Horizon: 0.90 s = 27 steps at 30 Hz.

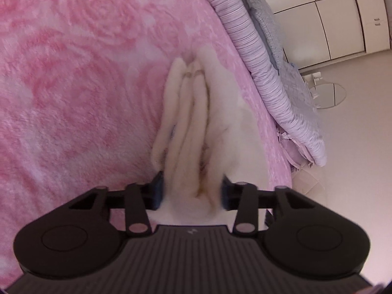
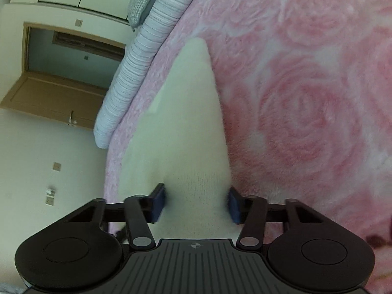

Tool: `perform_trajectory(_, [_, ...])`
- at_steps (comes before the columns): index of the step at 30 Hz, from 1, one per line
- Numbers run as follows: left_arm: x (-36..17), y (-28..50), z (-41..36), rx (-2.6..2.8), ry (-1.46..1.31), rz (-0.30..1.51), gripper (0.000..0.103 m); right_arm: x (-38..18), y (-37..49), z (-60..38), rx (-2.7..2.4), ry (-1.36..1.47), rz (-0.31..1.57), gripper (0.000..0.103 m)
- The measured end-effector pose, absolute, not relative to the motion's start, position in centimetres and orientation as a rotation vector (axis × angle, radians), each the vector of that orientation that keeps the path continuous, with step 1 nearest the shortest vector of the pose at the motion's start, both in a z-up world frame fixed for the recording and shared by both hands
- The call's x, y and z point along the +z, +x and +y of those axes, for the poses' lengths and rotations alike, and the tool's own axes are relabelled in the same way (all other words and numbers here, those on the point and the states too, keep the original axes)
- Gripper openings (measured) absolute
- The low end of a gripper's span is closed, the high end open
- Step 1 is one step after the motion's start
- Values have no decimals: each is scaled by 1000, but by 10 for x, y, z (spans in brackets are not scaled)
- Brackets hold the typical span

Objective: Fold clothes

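Observation:
A cream white garment [image 1: 215, 112] lies on a pink rose-patterned blanket [image 1: 73, 73]. In the left wrist view my left gripper [image 1: 191, 191] is shut on a bunched, pleated edge of the garment, with folds of cloth squeezed between the blue pads. In the right wrist view my right gripper [image 2: 197, 202] has the same garment [image 2: 186, 122] between its blue pads, stretched flat away from it over the blanket [image 2: 306, 98]. The cloth fills the gap, but a firm pinch does not show.
A striped lilac quilt [image 1: 264, 68] and a grey checked pillow [image 1: 264, 14] lie along the bed's edge. White wardrobe doors [image 1: 338, 12] and beige floor lie beyond. The right wrist view shows the quilt [image 2: 137, 66] and a wooden door [image 2: 54, 98].

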State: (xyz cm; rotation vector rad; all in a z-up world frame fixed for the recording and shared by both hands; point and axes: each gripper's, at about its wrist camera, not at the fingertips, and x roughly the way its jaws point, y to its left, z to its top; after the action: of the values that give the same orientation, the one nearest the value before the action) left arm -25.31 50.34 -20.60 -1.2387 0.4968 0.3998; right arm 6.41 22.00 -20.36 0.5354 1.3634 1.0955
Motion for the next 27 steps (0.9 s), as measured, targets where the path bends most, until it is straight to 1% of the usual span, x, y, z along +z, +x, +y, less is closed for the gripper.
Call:
perform_trajectory(1, [-202,-256,500,402,-1225,498,29,-201,63,216,1099,534,1363,42])
perform_trajectory(3, [-193,-265,489,396,-1212,498,28,-194,58,204,1102,530,1371,41])
perform_trajectory(6, [-184,-285,465,374,-1206,507,27,-186,47,176,1111,519,1400,40])
perform_trajectory(10, [-183,-327,413,345,-1219,558,27,-185,16,118,1090,475,1464,41])
perform_trajectory(11, [-184,-337,400,339,-1226,573,27,-186,9,103,1083,463,1480,42])
perform_trajectory(14, [-184,-357,381,333,-1229,613,29,-183,-2,75,1067,432,1502,51])
perform_trajectory(15, [-183,-363,377,332,-1228,624,30,-177,-1,71,1056,403,1498,59])
perform_trajectory(16, [-175,-365,379,334,-1214,620,30,-171,1,69,1043,360,1478,65])
perform_trajectory(18, [-154,-360,392,353,-1146,595,29,-150,4,75,1028,275,1384,66])
perform_trajectory(21, [-125,-346,416,390,-1036,545,35,-126,20,91,1045,204,1217,66])
perform_trajectory(24, [-124,-312,445,404,-1026,535,37,-119,33,121,1066,154,1139,66])
perform_trajectory(27, [-139,-275,477,424,-1071,559,37,-127,46,154,1072,124,1133,66])
